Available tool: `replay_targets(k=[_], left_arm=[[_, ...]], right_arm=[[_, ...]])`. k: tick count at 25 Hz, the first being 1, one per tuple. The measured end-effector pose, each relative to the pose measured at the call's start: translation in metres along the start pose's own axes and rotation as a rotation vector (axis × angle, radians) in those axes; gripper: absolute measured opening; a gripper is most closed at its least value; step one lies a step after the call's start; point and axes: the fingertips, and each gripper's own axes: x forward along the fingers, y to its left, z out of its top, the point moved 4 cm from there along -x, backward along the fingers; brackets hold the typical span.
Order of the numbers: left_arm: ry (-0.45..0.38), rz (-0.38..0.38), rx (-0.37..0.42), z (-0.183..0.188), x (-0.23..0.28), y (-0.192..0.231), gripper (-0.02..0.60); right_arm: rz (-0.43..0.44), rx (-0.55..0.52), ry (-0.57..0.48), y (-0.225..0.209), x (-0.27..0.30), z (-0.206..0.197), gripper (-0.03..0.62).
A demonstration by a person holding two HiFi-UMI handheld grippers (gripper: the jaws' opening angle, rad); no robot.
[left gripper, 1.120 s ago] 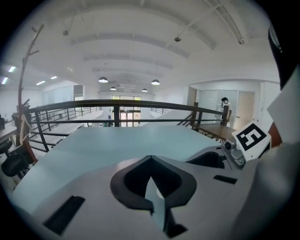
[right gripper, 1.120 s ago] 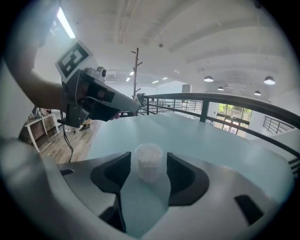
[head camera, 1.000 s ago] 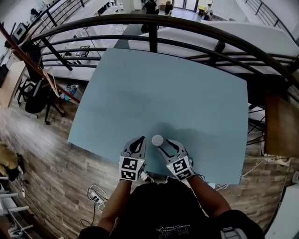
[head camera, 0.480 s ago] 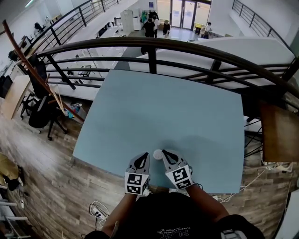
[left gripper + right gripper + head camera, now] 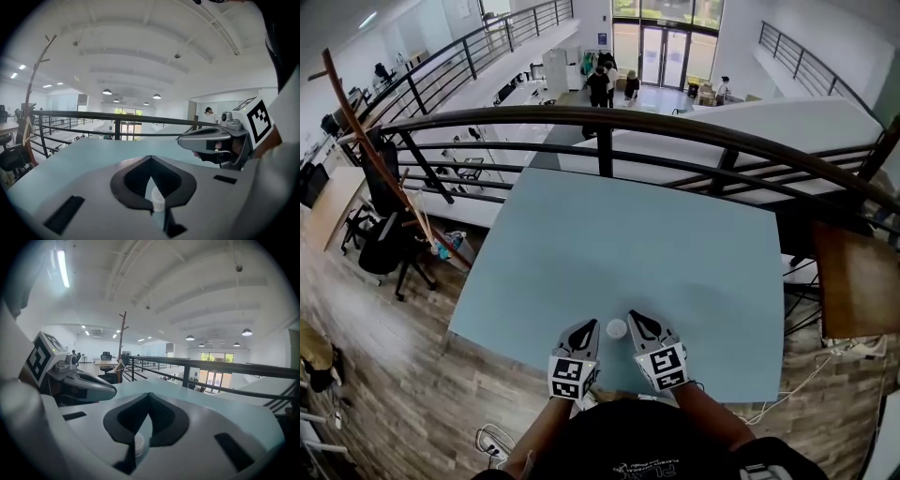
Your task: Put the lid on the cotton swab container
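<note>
Our right gripper point(image 5: 150, 395) has its jaws brought fully together. They have just been closing, and nothing sits between the dark pads. Our left gripper point(image 5: 150, 159) is likewise closed tip to tip and holds nothing. We hold both side by side in front of us, pointing forward and a little downward. Each one shows in the other's view, and both carry their marker cubes point(image 5: 567, 377) at the rear.

From the head view we see the cotton swab container point(image 5: 617, 329), a small white round thing. It stands on the light blue table point(image 5: 675, 234) close to the near edge. It lies between the two gripper tips, just beside each, and neither gripper has hold of it. It is too small for us to tell whether the lid is seated on it.

Beyond the far edge of the table runs a dark curved railing point(image 5: 609, 120). To the left, on the wooden floor point(image 5: 384, 347), stands a black office chair point(image 5: 384, 248). Past the railing, on a lower level, we see a few people point(image 5: 605, 84) standing near glass doors.
</note>
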Motion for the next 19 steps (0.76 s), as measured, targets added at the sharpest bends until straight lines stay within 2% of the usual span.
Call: replay_targets(k=[8, 13, 19], left_arm=[[-0.015, 0.01, 0.013, 0.006, -0.009, 0.003, 0.009], [-0.02, 0.036, 0.028, 0.0, -0.008, 0.003, 0.009], [-0.028, 0.052, 0.008, -0.003, -0.01, 0.019, 0.009]], right_arm=[[-0.001, 0.027, -0.028, 0.002, -0.004, 0.004, 0.017], [-0.037, 0.009, -0.029, -0.004, -0.008, -0.005, 0.017], [-0.031, -0.001, -0.06, 0.001, 0.0, 0.002, 0.017]])
